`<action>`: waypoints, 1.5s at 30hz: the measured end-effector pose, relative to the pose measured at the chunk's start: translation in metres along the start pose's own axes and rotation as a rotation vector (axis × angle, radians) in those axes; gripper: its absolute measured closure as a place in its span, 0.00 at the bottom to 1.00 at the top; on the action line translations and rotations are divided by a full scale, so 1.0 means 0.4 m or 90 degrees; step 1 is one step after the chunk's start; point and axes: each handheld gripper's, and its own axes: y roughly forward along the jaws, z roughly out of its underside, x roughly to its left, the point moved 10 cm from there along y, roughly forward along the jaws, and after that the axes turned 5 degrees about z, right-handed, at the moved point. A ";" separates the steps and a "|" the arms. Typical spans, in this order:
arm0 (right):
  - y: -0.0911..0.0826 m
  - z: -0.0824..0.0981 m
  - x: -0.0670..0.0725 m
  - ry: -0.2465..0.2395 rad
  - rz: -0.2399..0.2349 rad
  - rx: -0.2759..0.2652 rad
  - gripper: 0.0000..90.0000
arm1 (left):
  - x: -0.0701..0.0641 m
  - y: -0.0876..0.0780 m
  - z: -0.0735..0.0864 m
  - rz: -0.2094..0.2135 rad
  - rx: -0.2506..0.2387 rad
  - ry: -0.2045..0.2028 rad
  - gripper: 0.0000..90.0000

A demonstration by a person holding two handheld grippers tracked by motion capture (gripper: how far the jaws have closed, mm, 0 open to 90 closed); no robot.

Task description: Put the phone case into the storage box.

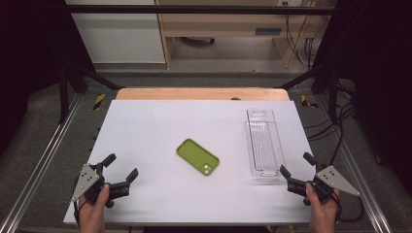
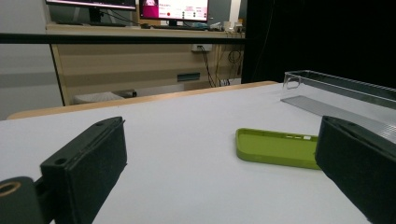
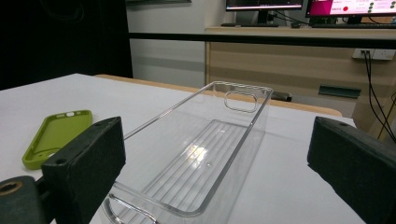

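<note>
A lime-green phone case (image 1: 197, 156) lies flat near the middle of the white table top (image 1: 145, 126), its camera cut-out toward the near right. A clear plastic tray (image 1: 263, 144) stands lengthwise at the right, with nothing in it. My left gripper (image 1: 120, 168) rests at the near left corner, open and holding nothing; its view looks across the table at the green case (image 2: 278, 148) and the tray (image 2: 336, 86) beyond. My right gripper (image 1: 297, 165) sits at the near right, open, just in front of the tray's near end (image 3: 196, 154); the case (image 3: 56, 136) lies off to its left.
The white top lies on a wooden table (image 1: 201, 93) inside a black frame with metal rails (image 1: 39, 170) along both sides. Beyond the table stand a wooden desk (image 1: 233, 24), monitors (image 3: 308, 5) and hanging cables (image 1: 299, 43). Bare table surface surrounds the case.
</note>
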 end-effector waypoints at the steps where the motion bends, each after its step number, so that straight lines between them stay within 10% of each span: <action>1: 0.000 0.000 0.000 0.000 0.001 0.001 0.05 | 0.000 0.000 0.000 0.000 0.000 -0.001 0.02; 19: -0.016 -0.028 0.018 0.015 0.053 0.027 0.04 | 0.001 0.002 0.003 -0.002 0.005 -0.002 0.02; 30: 0.004 -0.103 0.128 -0.013 -0.018 0.049 0.03 | 0.003 0.002 0.010 -0.006 0.013 0.002 0.02; 45: 0.100 -0.164 0.273 -0.079 -0.089 0.178 0.04 | -0.001 0.003 0.004 0.002 0.005 0.001 0.02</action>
